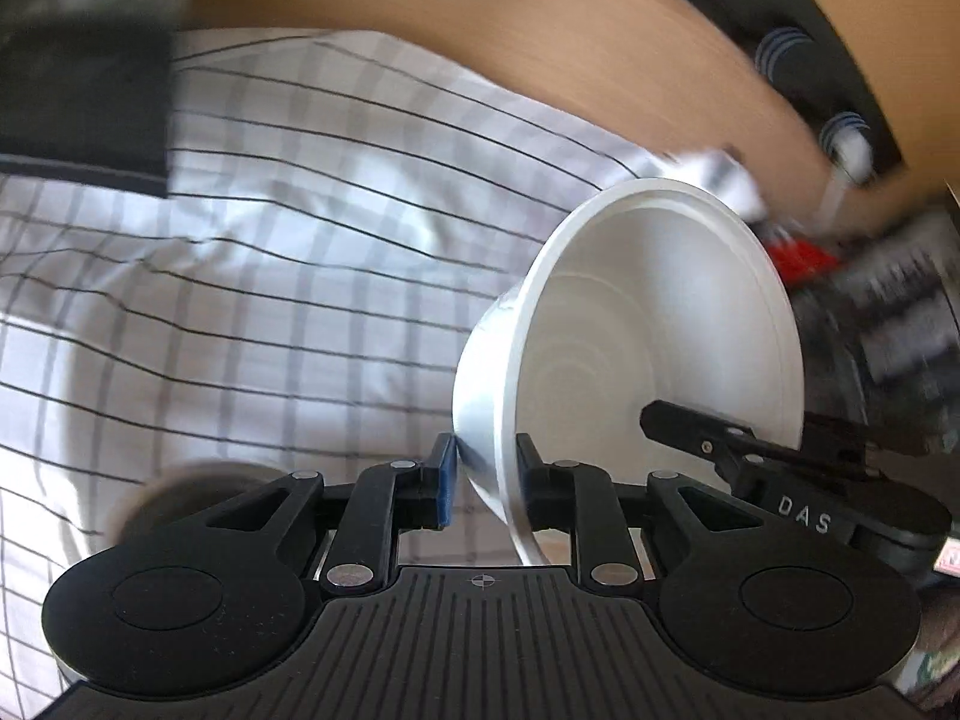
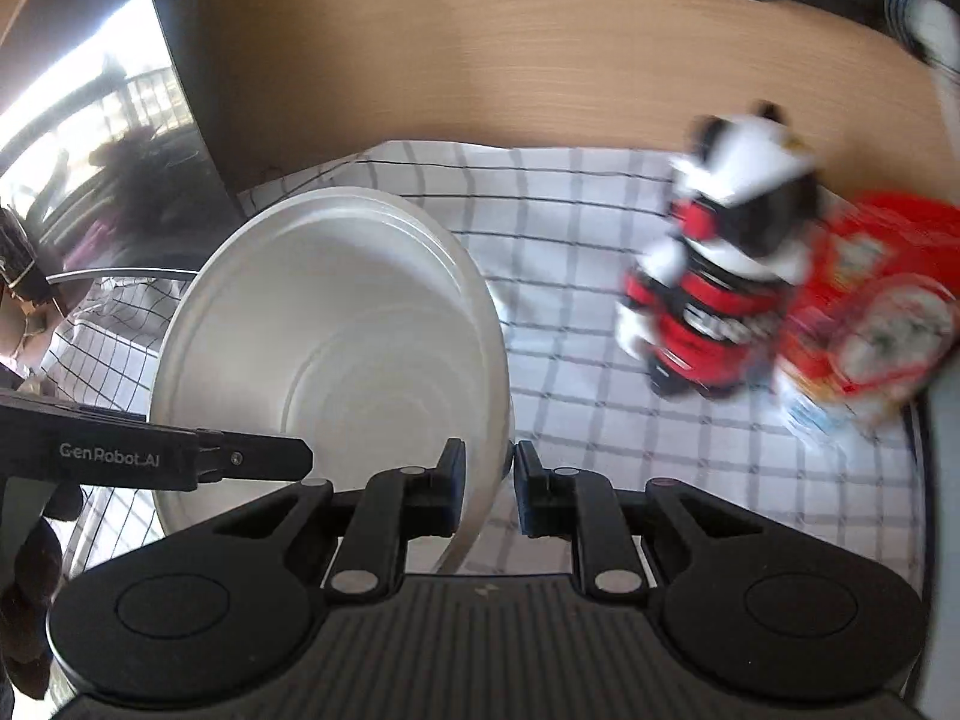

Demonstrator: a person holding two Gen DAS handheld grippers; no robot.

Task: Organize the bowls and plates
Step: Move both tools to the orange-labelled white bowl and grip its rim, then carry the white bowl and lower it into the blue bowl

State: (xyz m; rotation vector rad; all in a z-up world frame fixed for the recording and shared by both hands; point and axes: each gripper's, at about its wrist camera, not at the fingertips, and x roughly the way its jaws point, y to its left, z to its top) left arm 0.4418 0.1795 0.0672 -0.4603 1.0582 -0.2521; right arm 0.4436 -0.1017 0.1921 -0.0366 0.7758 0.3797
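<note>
Left tongs clamp the near rim of a white bowl, one pad outside the wall, one inside. Right tongs are pinched on the rim of a white bowl too. Each wrist view shows the other tool's finger reaching in over the bowl, so I read this as one bowl held on opposite sides; can't rule out two. Bowl is tilted and looks airborne above the checked cloth on the worktop. Step in hand, as I judge it: carry the bowl to its stack. Keep both hands moving together; any drift apart will flex or pop the thin rim. Level it before setting down. Farther right, a red-black-white toy figure and a red packet sit on the cloth; route clear of them. Background blur suggests speed, so slow down near placement.
</note>
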